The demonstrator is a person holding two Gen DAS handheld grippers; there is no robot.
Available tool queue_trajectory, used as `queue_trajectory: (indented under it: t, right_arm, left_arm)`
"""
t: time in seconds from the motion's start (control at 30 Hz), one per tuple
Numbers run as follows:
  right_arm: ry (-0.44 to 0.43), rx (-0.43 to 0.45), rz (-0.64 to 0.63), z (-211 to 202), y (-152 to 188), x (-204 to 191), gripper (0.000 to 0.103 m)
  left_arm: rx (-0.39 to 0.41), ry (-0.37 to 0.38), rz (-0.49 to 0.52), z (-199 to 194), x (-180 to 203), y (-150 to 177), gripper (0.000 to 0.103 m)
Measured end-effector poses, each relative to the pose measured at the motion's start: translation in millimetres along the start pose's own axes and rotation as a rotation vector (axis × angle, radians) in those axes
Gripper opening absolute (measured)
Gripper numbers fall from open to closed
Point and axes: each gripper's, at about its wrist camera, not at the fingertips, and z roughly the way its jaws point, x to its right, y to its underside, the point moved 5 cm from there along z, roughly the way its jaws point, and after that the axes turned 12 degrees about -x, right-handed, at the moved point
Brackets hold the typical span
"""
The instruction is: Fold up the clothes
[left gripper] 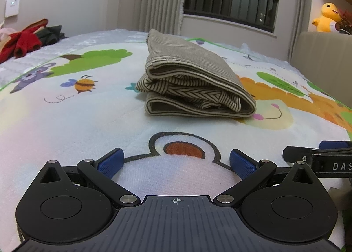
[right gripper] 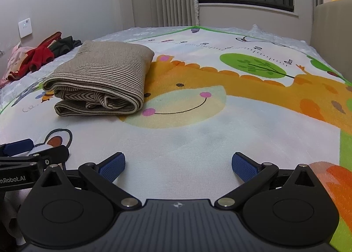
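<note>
Black hand-held grippers (left gripper: 176,160) (right gripper: 178,163) marked "DAS", "nRobot.AI", both spread, near folded striped garment (left gripper: 193,82).

- "DAS", cut off by the frame edge, in white on the black body of the right gripper (left gripper: 330,157), right of the left gripper's jaws.
- "nRobot.AI", cut off, on the left gripper (right gripper: 33,159), left of the right gripper's jaws.
- "10" on the ruler scale printed on the play mat (right gripper: 259,48), far ahead of the jaws.

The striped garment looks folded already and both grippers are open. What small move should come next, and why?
Probably move the left gripper toward the clothes pile at the far left. The striped garment lies in neat layers on the mat, and both the left and the right gripper are open, holding nothing, so a new piece seems due.
</note>
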Motion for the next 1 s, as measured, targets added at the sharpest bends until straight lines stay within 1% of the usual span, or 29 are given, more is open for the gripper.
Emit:
queue_trajectory:
  t: [1.0]
  right_arm:
    - [-0.002, 0.005, 0.009, -1.0, 0.4, 1.3, 0.103]
  left_arm:
    - [0.011, -0.004, -0.002, -0.5, -0.6, 0.7, 0.103]
